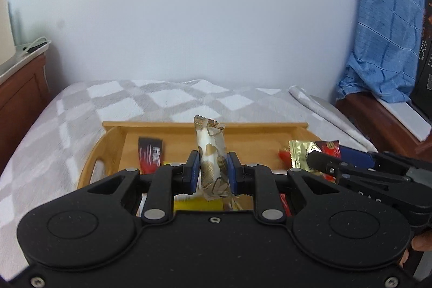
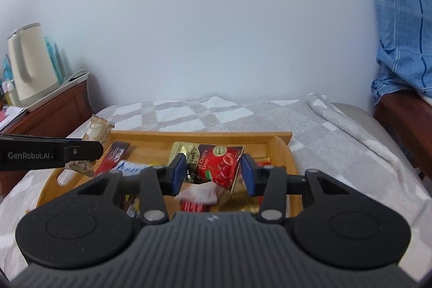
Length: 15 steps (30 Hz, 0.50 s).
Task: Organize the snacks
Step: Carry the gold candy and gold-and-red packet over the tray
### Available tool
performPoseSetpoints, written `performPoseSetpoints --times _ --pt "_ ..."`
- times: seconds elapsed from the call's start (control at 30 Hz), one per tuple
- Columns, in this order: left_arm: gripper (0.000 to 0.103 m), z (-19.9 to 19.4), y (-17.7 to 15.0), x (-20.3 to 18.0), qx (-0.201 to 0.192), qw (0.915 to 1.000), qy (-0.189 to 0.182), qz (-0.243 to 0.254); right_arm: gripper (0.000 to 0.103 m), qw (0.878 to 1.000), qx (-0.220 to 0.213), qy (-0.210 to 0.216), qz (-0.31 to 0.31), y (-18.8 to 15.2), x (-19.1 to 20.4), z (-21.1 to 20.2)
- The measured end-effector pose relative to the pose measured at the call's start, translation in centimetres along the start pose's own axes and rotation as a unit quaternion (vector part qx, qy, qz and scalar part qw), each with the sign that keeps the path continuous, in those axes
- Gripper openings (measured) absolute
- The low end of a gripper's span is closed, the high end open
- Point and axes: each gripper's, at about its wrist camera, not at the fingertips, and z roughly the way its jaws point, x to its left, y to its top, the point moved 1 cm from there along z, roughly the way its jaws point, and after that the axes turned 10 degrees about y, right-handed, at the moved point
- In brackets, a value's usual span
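presently the left gripper (image 1: 213, 169) has its jaws pressed shut on a white snack bar (image 1: 210, 153) with gold hearts, held upright, long axis standing vertical, top crimp well above the pads. it hangs over the near part of the wooden tray (image 1: 118, 138), which sits on the checked bed cover (image 1: 81, 109).

the right gripper (image 2: 213, 171) is just beside it, on the tray's right half. its jaws stand partly apart around a red and gold cherry drop packet (image 2: 216, 163). the left pad appears to touch the packet's edge; a gap shows at the right pad, so a firm hold cannot be confirmed.

the tray lies directly under and ahead of both grippers, with a red and black sachet (image 1: 149, 154) and other packets loose inside. in my judgement each hand is equally near, and the coming placement turns on lowering straight down.
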Motion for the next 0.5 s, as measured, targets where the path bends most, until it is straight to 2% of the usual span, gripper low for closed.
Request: performPoseSetpoints --times 0.17,0.5 --pt "0.02 4.0 1.6 0.2 0.018 0.9998 -0.001 0.0 0.047 1.0 0.005 -0.001 0.007 0.7 -1.3 3.1" --pt "0.02 9.6 1.7 0.4 0.054 0.9984 0.012 -0.007 0.048 0.999 0.037 0.001 0.001 0.1 -2.0 6.8"
